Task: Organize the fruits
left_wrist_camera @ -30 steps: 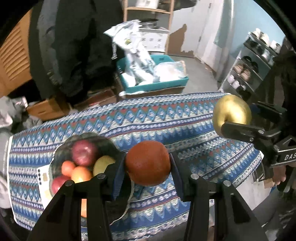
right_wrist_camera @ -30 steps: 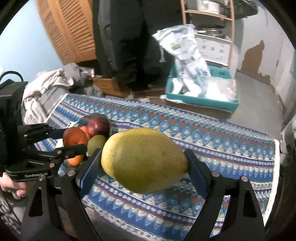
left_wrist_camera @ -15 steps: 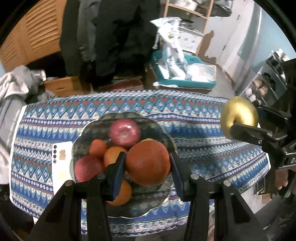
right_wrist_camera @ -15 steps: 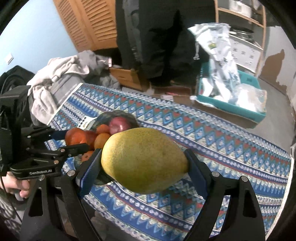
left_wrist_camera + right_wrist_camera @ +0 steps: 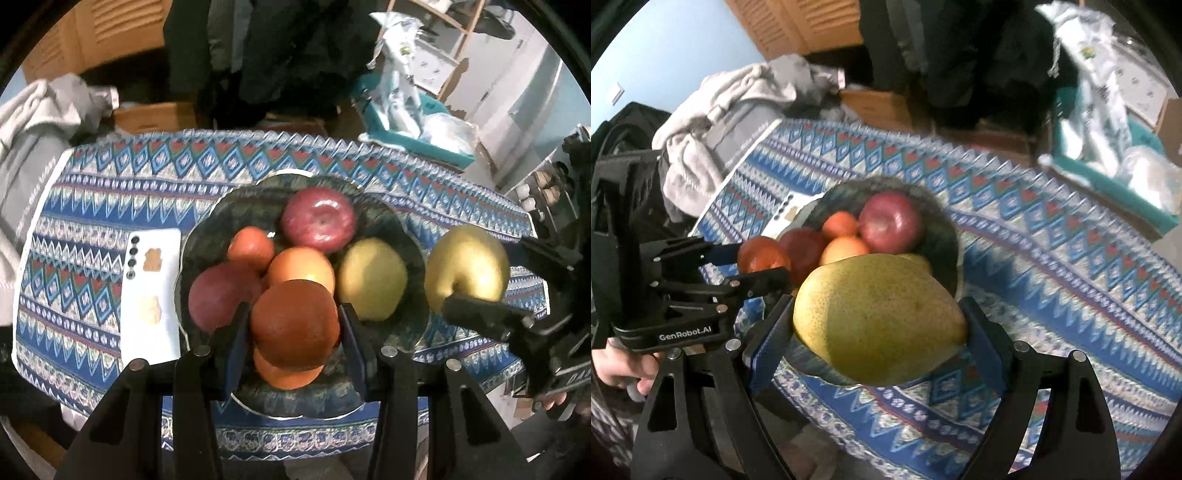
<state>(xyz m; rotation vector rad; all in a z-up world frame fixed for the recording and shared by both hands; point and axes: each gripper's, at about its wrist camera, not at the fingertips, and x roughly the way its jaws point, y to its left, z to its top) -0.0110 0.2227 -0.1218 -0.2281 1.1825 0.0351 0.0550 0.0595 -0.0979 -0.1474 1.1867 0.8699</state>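
My left gripper (image 5: 293, 328) is shut on an orange (image 5: 295, 325) and holds it over the near side of a dark bowl (image 5: 391, 218). The bowl holds a red apple (image 5: 318, 218), a darker red apple (image 5: 218, 295), several oranges and a green-yellow pear (image 5: 371, 278). My right gripper (image 5: 879, 328) is shut on a large yellow-green mango (image 5: 875, 317), held above the bowl's (image 5: 945, 236) near right rim. In the left wrist view the mango (image 5: 467, 266) hangs right of the bowl. In the right wrist view the left gripper (image 5: 757, 266) holds the orange (image 5: 762, 254).
The bowl stands on a table under a blue patterned cloth (image 5: 110, 184). A white phone (image 5: 153, 291) lies left of the bowl. Grey clothes (image 5: 713, 122) lie past the table's left end. A teal crate (image 5: 413, 129) with bags stands behind the table.
Both grippers have moved left and in over the bowl with their fruit. The bowl now fills the middle of both views.
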